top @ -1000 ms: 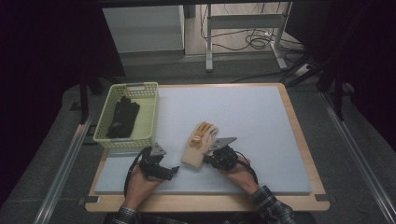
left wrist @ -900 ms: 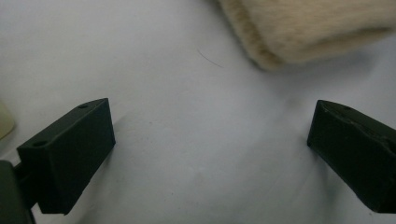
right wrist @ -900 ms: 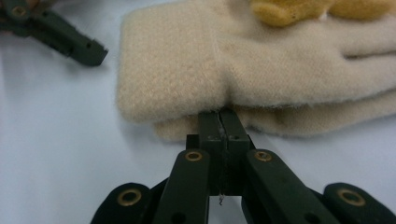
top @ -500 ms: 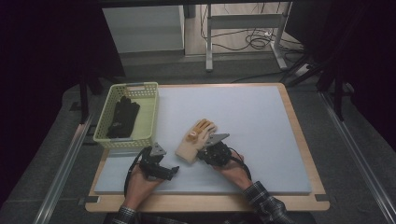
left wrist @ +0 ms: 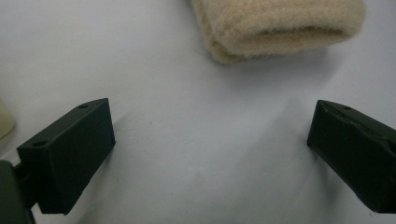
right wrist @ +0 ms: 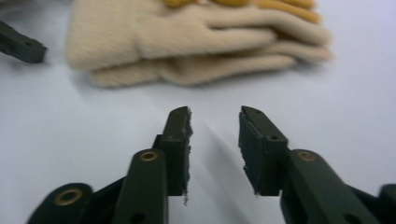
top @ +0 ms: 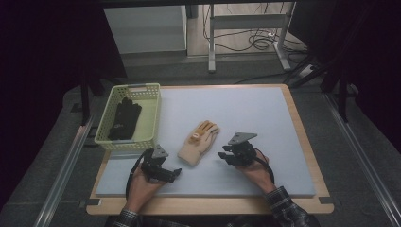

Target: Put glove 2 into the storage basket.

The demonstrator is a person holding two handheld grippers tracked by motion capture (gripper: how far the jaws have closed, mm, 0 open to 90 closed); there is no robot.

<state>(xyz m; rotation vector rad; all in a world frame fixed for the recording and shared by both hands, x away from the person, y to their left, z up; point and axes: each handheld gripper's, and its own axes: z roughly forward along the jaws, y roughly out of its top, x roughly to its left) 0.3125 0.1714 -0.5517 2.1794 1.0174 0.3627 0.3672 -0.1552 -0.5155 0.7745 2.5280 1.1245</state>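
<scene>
Beige glove (top: 198, 143) lies flat mid-table, free on all sides. Right tool (top: 222, 156) at its 3 o'clock has just opened partway, empty; left tool (top: 176, 173) at 7 o'clock gapes wide, empty.

Beige glove (top: 197, 144) — orange-tipped; black glove (top: 124, 119) — pale-yellow basket (top: 151, 109), black claws.
</scene>
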